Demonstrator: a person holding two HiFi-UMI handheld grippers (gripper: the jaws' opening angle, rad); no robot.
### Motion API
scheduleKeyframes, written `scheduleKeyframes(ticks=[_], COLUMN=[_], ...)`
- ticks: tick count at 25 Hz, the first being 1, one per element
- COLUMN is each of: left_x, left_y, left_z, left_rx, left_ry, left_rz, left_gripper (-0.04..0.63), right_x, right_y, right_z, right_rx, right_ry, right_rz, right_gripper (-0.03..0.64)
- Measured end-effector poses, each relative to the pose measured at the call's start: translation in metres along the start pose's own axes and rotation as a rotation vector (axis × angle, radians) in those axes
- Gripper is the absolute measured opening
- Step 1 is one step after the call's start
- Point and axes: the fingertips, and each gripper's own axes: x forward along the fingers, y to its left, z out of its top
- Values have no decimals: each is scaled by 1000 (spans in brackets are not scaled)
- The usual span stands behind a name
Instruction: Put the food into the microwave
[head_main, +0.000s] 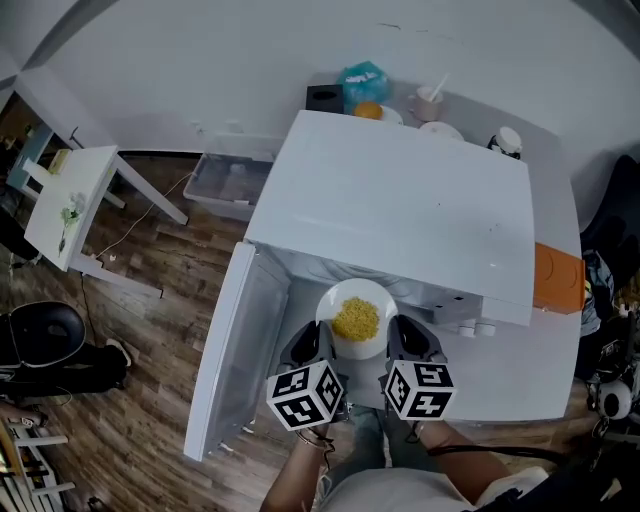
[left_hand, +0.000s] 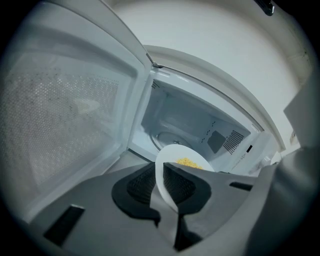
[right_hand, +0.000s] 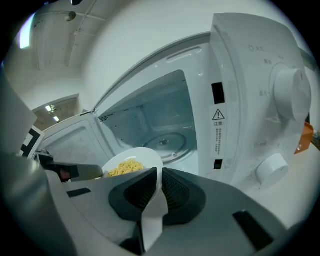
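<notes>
Your left tool (head_main: 318, 345) and right tool (head_main: 398, 342) are both closed on the plate (head_main: 357, 300), one on each side of its rim. In the left gripper view the left tool (left_hand: 160, 182) pinches the rim of the plate (left_hand: 170, 152) between its dark ribbed pads. The lower part of the rim is hidden behind the tool body. In the right gripper view the right tool (right_hand: 159, 187) clamps the opposite rim in the same way, and the near part of the plate (right_hand: 134, 156) is cut off by the tool.

The plate carries a heap of yellow food (head_main: 356, 319). The kind of food cannot be made out. The plate hangs just in front of the open cavity of the microwave (head_main: 400, 200), above the front of the bench (head_main: 520, 375).

From the head view the microwave's top hides the cavity. The right gripper view shows the glass turntable (right_hand: 167, 142) inside, bare. In the left gripper view the plate partly covers the turntable (left_hand: 165, 136). The door (head_main: 225, 360) stands swung wide to your left. The print beside the two dials (right_hand: 290, 92) is too small to read. Items behind the microwave are partly hidden by it.
</notes>
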Motion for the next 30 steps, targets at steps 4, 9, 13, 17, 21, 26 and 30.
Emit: scheduleKeyframes(ticks=[4, 9, 13, 17, 21, 26, 30], left_x=[10, 25, 37, 48, 58, 70, 76], left_y=[1, 2, 3, 5, 4, 4, 3], left_z=[10, 23, 33, 37, 39, 40, 41], left_rx=[11, 22, 45, 46, 54, 66, 71], left_ry=[-6, -22, -32, -29, -19, -17, -21], left_rz=[-12, -19, -23, -31, -47, -54, -58], left_gripper=[52, 51, 51, 51, 51, 51, 51], right_x=[6, 16, 25, 33, 40, 49, 54], right_y=[0, -2, -3, -4, -8, -13, -16], right_z=[5, 8, 14, 19, 22, 26, 27], right_rx=[24, 62, 103, 110, 123, 137, 136], right_ry=[-17, -35, -51, -65, -81, -102, -110], right_rz=[-19, -43, -64, -79, -107, -130, -139], right_gripper=[41, 41, 41, 41, 41, 41, 41])
